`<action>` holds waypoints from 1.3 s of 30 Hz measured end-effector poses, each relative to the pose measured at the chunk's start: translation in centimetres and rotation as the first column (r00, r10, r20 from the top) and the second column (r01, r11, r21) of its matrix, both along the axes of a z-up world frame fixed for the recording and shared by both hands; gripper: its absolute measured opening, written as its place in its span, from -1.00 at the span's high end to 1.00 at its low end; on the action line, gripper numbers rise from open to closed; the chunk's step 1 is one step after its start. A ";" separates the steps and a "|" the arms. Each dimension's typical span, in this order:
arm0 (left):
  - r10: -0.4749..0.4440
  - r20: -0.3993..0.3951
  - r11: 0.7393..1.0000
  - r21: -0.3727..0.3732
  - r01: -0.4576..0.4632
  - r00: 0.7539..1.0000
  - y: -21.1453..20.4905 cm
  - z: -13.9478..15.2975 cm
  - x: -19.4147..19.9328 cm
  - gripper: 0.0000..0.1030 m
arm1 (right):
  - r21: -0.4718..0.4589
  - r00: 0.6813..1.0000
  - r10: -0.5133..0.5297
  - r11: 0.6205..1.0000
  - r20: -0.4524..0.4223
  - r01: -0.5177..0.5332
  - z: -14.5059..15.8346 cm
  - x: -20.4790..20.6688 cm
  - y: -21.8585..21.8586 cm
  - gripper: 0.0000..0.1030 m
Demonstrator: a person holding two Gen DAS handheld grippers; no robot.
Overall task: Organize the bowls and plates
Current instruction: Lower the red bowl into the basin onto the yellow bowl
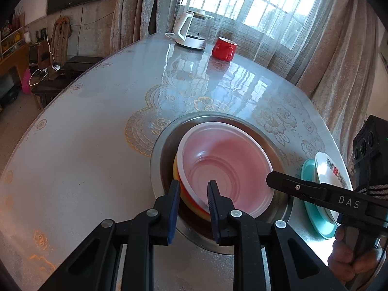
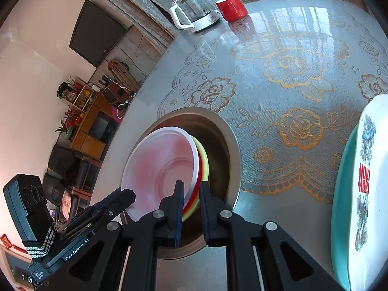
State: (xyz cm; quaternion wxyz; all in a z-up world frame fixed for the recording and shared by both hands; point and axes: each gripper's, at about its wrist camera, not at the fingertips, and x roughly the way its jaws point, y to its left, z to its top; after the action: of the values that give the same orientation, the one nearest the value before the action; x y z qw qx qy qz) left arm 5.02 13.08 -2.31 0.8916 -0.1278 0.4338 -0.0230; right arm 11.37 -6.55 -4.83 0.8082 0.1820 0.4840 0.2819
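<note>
A translucent white bowl (image 1: 228, 169) sits on top of a red bowl (image 1: 191, 200) and a yellow bowl (image 1: 194, 212), stacked in a round metal basin (image 1: 160, 160) sunk into the table. My left gripper (image 1: 194, 189) straddles the near rim of the stack, jaws partly open. My right gripper (image 2: 191, 189) straddles the stack's rim (image 2: 196, 169) from the other side, jaws narrowly apart around it; its arm shows in the left wrist view (image 1: 315, 191). A white patterned plate (image 2: 368, 181) lies on a teal plate (image 2: 339, 194) at the right.
A red mug (image 1: 224, 48) and a white kettle (image 1: 189, 34) stand at the table's far edge by the curtained window. The table (image 1: 84, 133) has a floral lace cover under glass. Dark benches and shelves stand on the left.
</note>
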 end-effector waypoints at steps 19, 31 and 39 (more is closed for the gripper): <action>-0.028 0.000 0.997 0.068 0.028 1.000 -1.3 -0.4 0.5 0.55 | -0.132 0.996 0.003 0.991 0.092 0.009 0.8 -0.7 1.0 0.72; -0.024 0.024 0.995 0.099 0.022 0.999 -1.6 0.1 0.1 0.54 | -0.141 0.994 0.003 0.990 0.112 0.013 0.8 -0.7 0.7 0.64; -0.006 0.053 0.995 0.104 0.000 0.999 -1.1 0.9 -0.4 0.49 | -0.095 0.991 -0.007 0.995 0.131 0.020 1.0 -0.9 0.2 0.49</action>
State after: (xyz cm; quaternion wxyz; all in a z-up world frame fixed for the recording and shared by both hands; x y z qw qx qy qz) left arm 4.67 12.00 -1.45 0.9082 -0.0799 0.4107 -0.0051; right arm 10.49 -6.34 -3.78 0.8478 0.1275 0.4417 0.2643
